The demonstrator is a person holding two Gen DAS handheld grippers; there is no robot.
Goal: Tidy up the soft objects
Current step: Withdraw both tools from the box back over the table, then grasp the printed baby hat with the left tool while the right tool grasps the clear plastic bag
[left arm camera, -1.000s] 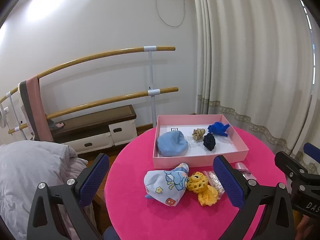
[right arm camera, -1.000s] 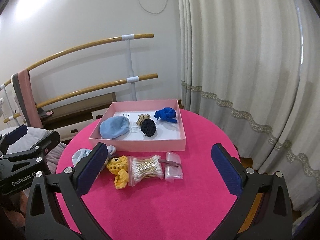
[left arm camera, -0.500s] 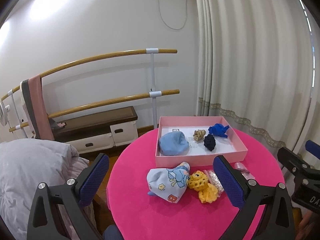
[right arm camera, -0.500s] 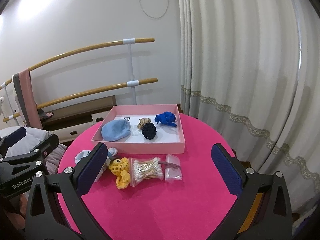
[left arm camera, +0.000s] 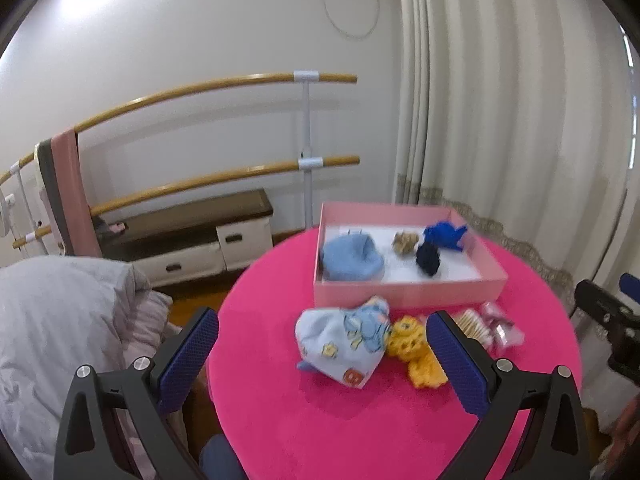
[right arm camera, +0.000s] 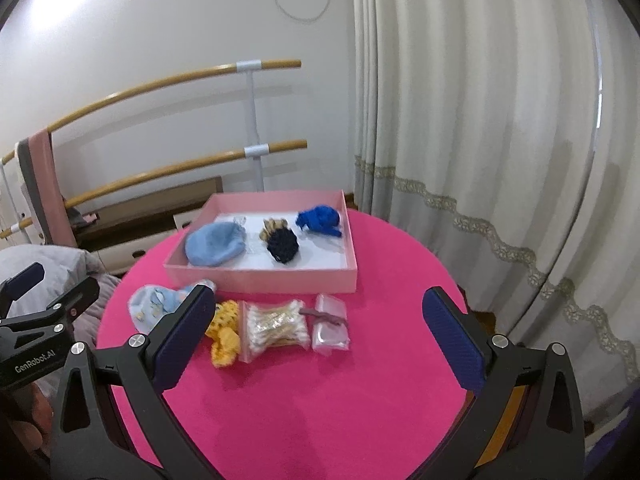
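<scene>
A pink box (left arm camera: 404,290) (right arm camera: 264,280) stands on the round pink table and holds a light blue hat (left arm camera: 352,260) (right arm camera: 216,246), a tan scrunchie (left arm camera: 404,242), a dark navy scrunchie (left arm camera: 428,260) (right arm camera: 283,246) and a bright blue scrunchie (left arm camera: 444,236) (right arm camera: 320,220). In front of the box lie a patterned baby cloth (left arm camera: 344,344) (right arm camera: 154,306) and a yellow knitted piece (left arm camera: 416,352) (right arm camera: 224,336). My left gripper (left arm camera: 320,364) is open and empty above the table's near edge, short of the cloth. My right gripper (right arm camera: 316,344) is open and empty above the table.
A bag of cotton swabs (right arm camera: 276,330) (left arm camera: 474,322) and a small clear bag (right arm camera: 330,324) (left arm camera: 502,324) lie beside the yellow piece. A grey duvet (left arm camera: 60,340) lies left of the table. Curtains (right arm camera: 480,120) hang at the right; wooden rails (left arm camera: 216,84) line the back wall.
Both grippers have moved forward and a little lower toward the table, so the box and loose items look larger. Both stay open and empty.
</scene>
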